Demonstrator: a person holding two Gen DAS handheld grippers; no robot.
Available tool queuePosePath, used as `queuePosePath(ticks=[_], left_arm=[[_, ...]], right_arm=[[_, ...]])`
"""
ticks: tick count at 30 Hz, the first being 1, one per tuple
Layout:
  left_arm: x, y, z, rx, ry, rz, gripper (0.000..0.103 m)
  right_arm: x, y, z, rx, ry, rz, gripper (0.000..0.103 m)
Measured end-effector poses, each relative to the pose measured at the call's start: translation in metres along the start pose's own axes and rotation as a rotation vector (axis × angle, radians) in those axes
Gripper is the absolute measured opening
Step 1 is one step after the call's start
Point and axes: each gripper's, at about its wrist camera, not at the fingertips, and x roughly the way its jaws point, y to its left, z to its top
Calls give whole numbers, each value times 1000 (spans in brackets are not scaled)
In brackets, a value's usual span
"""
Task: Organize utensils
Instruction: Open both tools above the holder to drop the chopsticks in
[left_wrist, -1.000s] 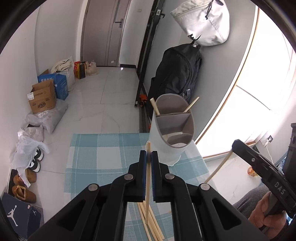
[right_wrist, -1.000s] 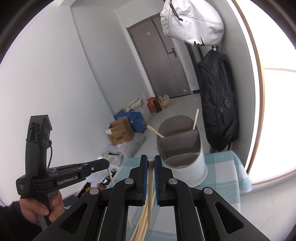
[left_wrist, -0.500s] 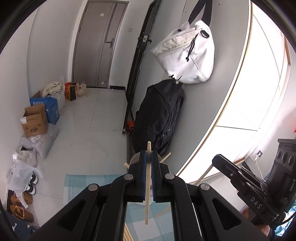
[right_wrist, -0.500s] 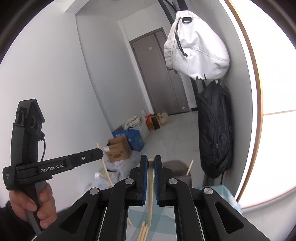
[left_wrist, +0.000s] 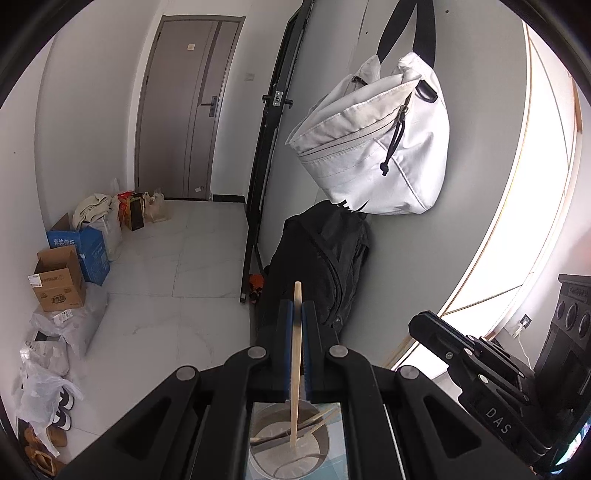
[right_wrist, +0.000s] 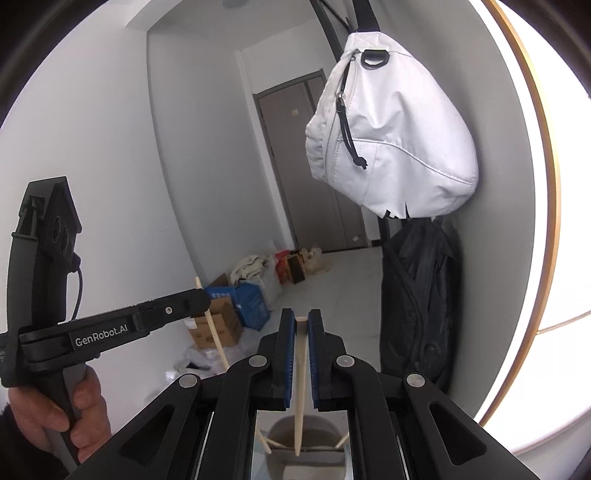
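- The left gripper is clamped tight on one pale wooden chopstick, held upright above the grey divided utensil holder, probably for dropping in.
- The right gripper likewise pinches a second tapered chopstick, tip-down over that holder.

Utensil holder mostly behind tongs
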Motion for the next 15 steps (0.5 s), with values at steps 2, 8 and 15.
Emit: queuePosePath(ticks=[2,8,15], left_arm=[[10,3,-1,1,13,0,1],[36,18,-6,-10,45,2,1],[50,26,-14,-10,47,-9,1]], right_arm=[[9,-4,-1,-6,3,-3,6],[32,-21,-6,-1,13,-14,6],[48,-24,-13,-10,32,-11,6]])
